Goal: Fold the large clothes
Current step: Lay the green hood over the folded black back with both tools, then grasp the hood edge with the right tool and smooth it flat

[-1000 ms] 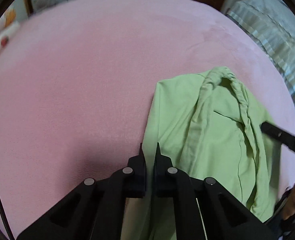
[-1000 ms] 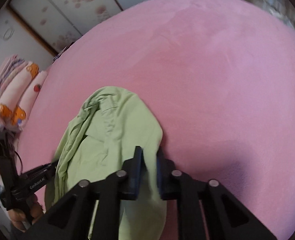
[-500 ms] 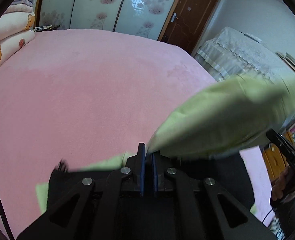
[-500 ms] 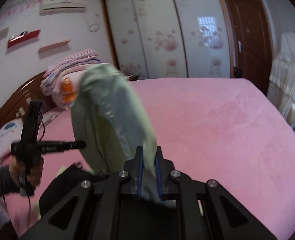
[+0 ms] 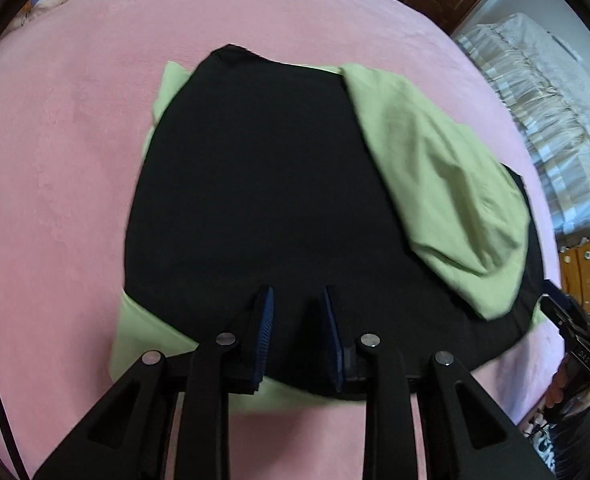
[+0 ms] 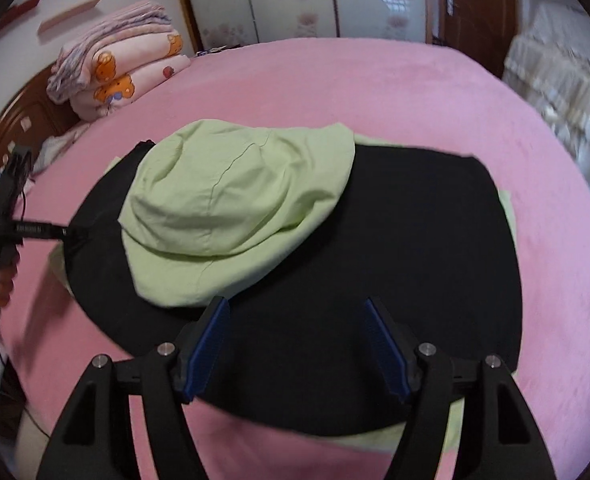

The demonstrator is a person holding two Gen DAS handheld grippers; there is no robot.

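A folded light green garment (image 5: 435, 184) (image 6: 231, 208) lies on top of a flat black garment (image 5: 247, 184) (image 6: 415, 248) on the pink bed. More green cloth (image 5: 139, 340) (image 6: 507, 208) pokes out from under the black one. My left gripper (image 5: 297, 300) is open and empty just above the black garment's near edge. My right gripper (image 6: 295, 312) is open wide and empty over the black garment, close to the green bundle's near edge. Each gripper shows at the other view's edge, the right one (image 5: 571, 332) and the left one (image 6: 27, 230).
The pink bed (image 5: 55, 160) (image 6: 555, 200) spreads all round the pile. Folded quilts (image 6: 115, 68) are stacked at the wooden headboard. A covered bed or sofa (image 5: 543, 92) stands to one side, with wardrobe doors and a brown door (image 6: 467, 0) behind.
Both grippers were shut on the green garment and swung it up through the air. Now it lies on the black garment and both grippers have opened and let go.
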